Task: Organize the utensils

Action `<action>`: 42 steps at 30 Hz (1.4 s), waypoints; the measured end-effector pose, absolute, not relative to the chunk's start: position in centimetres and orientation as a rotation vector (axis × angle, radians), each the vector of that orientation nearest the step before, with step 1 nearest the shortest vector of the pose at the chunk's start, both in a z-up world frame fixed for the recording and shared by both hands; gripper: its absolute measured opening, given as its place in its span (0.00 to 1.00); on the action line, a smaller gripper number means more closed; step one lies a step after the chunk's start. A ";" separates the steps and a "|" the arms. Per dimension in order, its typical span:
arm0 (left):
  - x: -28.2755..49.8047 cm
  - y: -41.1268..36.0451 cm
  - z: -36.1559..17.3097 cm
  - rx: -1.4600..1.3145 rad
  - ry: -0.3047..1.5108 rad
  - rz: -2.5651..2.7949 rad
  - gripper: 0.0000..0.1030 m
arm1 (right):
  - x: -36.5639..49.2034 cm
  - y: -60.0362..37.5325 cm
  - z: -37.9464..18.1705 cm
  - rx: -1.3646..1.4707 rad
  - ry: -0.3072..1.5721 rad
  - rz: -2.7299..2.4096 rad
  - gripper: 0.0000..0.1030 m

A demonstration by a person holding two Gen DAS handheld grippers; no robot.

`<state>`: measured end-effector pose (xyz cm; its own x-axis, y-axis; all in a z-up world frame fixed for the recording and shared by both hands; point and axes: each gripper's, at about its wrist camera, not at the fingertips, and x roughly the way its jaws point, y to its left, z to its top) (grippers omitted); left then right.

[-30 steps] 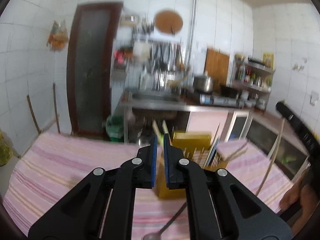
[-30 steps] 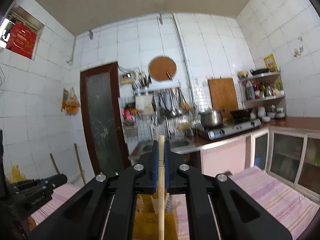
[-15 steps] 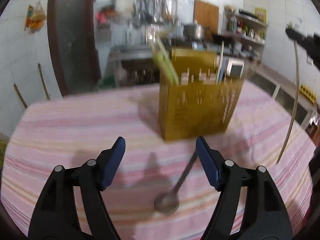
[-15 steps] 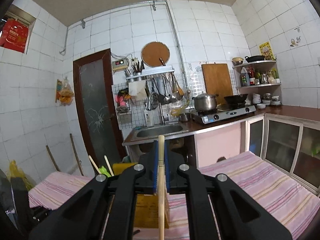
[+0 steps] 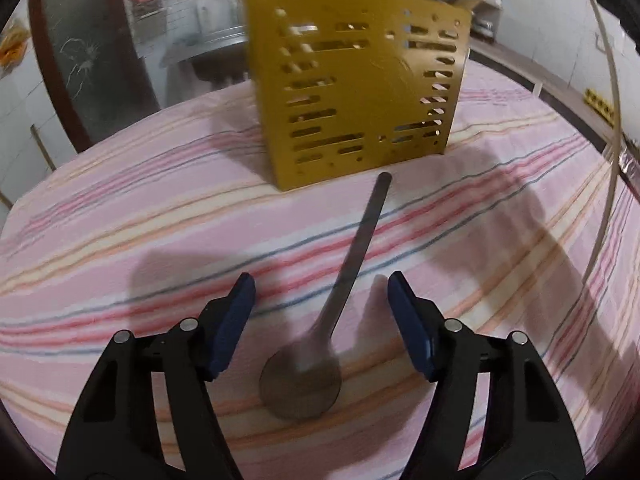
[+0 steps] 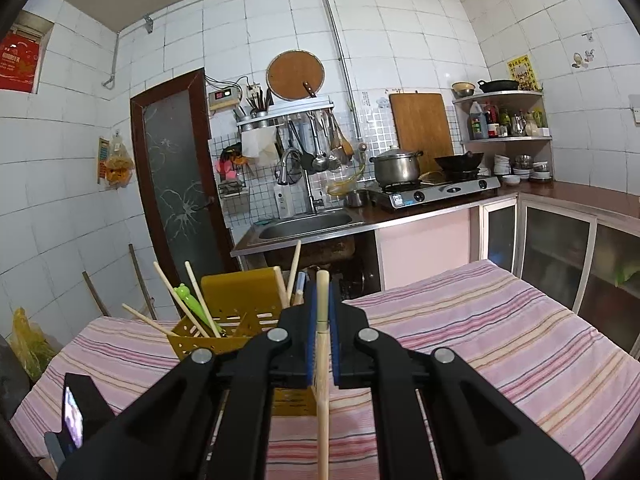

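Left gripper lining up on the spoon while the right one carries a chopstick.

My left gripper (image 5: 321, 308) hangs spread wide just above the striped tablecloth (image 5: 120, 220), its blue pads either side of the metal spoon (image 5: 320, 344); the bowl lies nearest me and the handle runs away toward the yellow utensil caddy (image 5: 356, 92) at the far side. My right gripper (image 6: 323, 328) is clamped on a wooden chopstick (image 6: 322, 380), held upright to the right of the caddy, which already holds several sticks. I judge the spoon pickup is the step in hand: next I must lower, centre the pads on the thin neck and close, since the flat handle could slip.
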<state>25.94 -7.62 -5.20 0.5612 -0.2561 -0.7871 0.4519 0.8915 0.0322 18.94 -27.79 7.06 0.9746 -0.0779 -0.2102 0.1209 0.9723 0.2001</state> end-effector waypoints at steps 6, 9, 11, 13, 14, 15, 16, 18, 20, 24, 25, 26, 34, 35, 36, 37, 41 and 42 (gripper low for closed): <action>28.0 -10.5 -5.2 0.285 0.953 -0.453 0.36 | 18.8 -27.6 6.9 0.209 0.208 -0.112 0.06; 29.3 -11.1 -5.1 0.265 0.990 -0.446 0.33 | 18.9 -27.6 6.9 0.216 0.214 -0.117 0.06; 30.1 -11.4 -5.1 0.258 1.006 -0.449 0.28 | 18.9 -27.6 6.9 0.215 0.218 -0.120 0.06; 30.4 -11.8 -5.1 0.260 1.015 -0.453 0.17 | 19.0 -27.5 6.9 0.216 0.224 -0.121 0.06; 30.5 -12.0 -5.2 0.264 1.014 -0.452 0.15 | 19.0 -27.5 6.9 0.215 0.225 -0.122 0.06; 30.5 -12.3 -5.2 0.273 1.011 -0.445 0.14 | 19.0 -27.5 6.9 0.215 0.227 -0.122 0.06; 30.4 -12.4 -5.2 0.279 1.005 -0.440 0.12 | 19.0 -27.5 6.9 0.213 0.229 -0.123 0.06; 30.2 -12.7 -5.2 0.280 0.992 -0.434 0.07 | 19.1 -27.5 6.9 0.211 0.232 -0.123 0.06; 29.6 -12.3 -5.0 0.259 0.980 -0.424 0.07 | 19.2 -27.5 7.0 0.209 0.236 -0.124 0.06; 27.9 -11.1 -3.6 0.213 0.914 -0.422 0.07 | 19.2 -27.3 7.2 0.204 0.234 -0.121 0.06; 27.4 -10.6 -3.0 0.197 0.892 -0.417 0.07 | 19.2 -27.2 7.3 0.204 0.230 -0.118 0.06; 27.0 -10.1 -2.4 0.177 0.867 -0.406 0.07 | 19.1 -27.2 7.4 0.204 0.227 -0.116 0.06; 23.5 -6.4 3.8 0.013 0.646 -0.340 0.07 | 19.0 -26.1 8.0 0.192 0.204 -0.082 0.06; 23.1 -5.9 4.6 -0.002 0.616 -0.334 0.07 | 19.0 -25.9 8.1 0.189 0.201 -0.080 0.06; 22.9 -5.6 5.0 -0.012 0.595 -0.330 0.07 | 19.0 -25.8 8.2 0.185 0.198 -0.079 0.06; 22.5 -5.0 5.7 -0.026 0.565 -0.321 0.07 | 18.9 -25.7 8.3 0.182 0.193 -0.076 0.06; 21.5 -3.3 8.3 -0.086 0.459 -0.306 0.07 | 18.9 -25.6 8.7 0.193 0.181 -0.069 0.06; 21.2 -3.2 8.8 -0.099 0.439 -0.305 0.07 | 18.8 -25.6 8.7 0.195 0.179 -0.069 0.06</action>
